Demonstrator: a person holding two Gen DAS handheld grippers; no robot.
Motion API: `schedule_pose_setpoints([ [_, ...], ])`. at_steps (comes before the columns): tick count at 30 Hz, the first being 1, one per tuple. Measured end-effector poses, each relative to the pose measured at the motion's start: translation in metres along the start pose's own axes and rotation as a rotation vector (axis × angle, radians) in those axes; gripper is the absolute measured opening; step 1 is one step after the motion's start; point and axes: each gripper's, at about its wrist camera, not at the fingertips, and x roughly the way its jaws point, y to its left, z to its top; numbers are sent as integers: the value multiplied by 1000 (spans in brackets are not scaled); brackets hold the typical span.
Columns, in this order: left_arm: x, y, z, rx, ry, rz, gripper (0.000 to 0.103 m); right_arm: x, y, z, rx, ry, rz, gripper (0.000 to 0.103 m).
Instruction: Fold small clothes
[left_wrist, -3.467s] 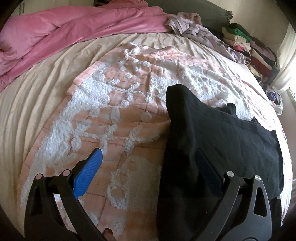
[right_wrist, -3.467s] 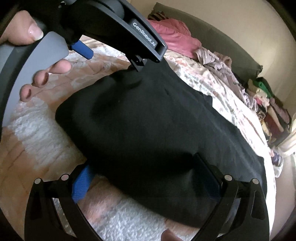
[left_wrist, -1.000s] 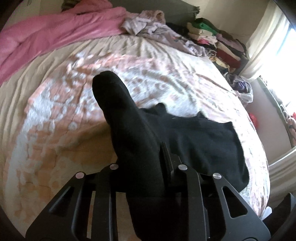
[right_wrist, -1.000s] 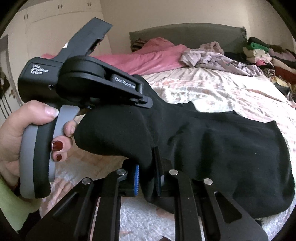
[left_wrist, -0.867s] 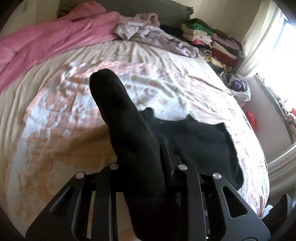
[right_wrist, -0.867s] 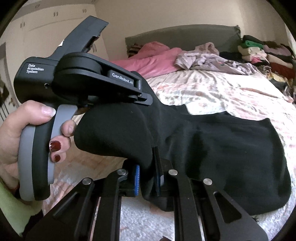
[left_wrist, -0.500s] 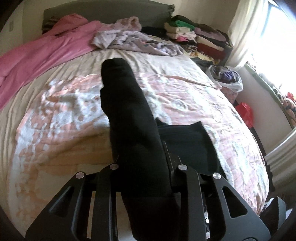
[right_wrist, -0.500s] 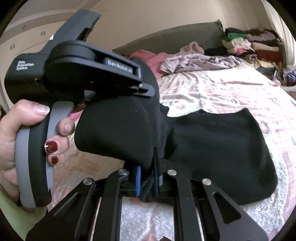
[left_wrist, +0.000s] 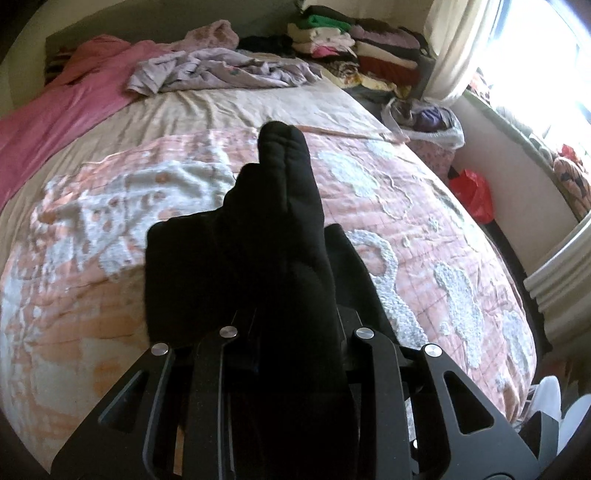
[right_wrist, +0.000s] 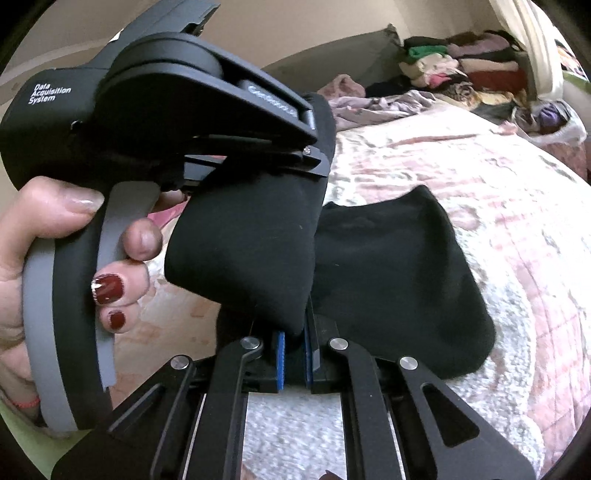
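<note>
- On the bed, over a pink-and-white quilt: black garment partly lifted, partly lying flat.
- Left gripper: clenched on a bunched fold of the garment; fold standing up past the jaws, pads hidden by cloth.
- Right gripper: blue pads pinched on the garment's lower edge; jaws closing to their tightest.
- In the right wrist view: left gripper's body just above and left of the right jaws, held by a hand with red-painted nails; cloth draped between the two grips.
- Remainder of the garment spread on the quilt to the right, touching it.
- At the head of the bed: pink blanket, crumpled lilac clothes.
- Beside the far corner: stack of folded clothes.
</note>
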Motion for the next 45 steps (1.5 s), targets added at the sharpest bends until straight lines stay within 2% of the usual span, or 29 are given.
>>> schedule_pose_setpoints([
  [15, 58, -41, 2, 26, 114, -22, 20, 3, -50, -7, 152, 35, -11, 6],
  [17, 63, -41, 2, 16, 120, -46, 28, 5, -54, -8, 165, 46, -14, 6],
  [19, 64, -41, 1, -2, 118, -93, 55, 8, -59, -10, 186, 59, -10, 7],
  [21, 59, -40, 0, -19, 102, -140, 69, 10, -65, -14, 209, 72, -7, 7],
  [24, 41, -36, -1, -27, 46, -179, 69, 7, -76, -17, 258, 82, 17, 9],
  [29, 6, -8, -8, -17, -55, -74, 69, -5, -94, -20, 337, 92, 43, 16],
  [31, -3, 9, -18, -12, -75, -14, 69, -10, -95, -19, 350, 91, 46, 20],
  [33, -3, 24, -31, -9, -67, 40, 69, -22, -94, -18, 356, 74, 49, 29],
  [34, -3, 32, -39, -6, -61, 65, 69, -28, -95, -17, 358, 61, 45, 44],
  [35, -2, 37, -44, -8, -56, 84, 69, -34, -95, -16, 363, 49, 48, 52],
  [36, 1, 44, -51, -13, -43, 98, 69, -39, -95, -13, 366, 36, 60, 54],
  [38, 7, 53, -64, -22, -15, 95, 69, -46, -95, -5, 358, 25, 59, 73],
  [40, 13, 58, -78, -24, 3, 84, 69, -48, -96, 8, 346, 5, 47, 77],
  [42, 15, 57, -83, -25, -8, 81, 69, -41, -102, 19, 347, 14, 31, 86],
  [45, 12, 58, -88, -30, -19, 70, 68, -19, -113, 35, 358, 55, -2, 87],
])
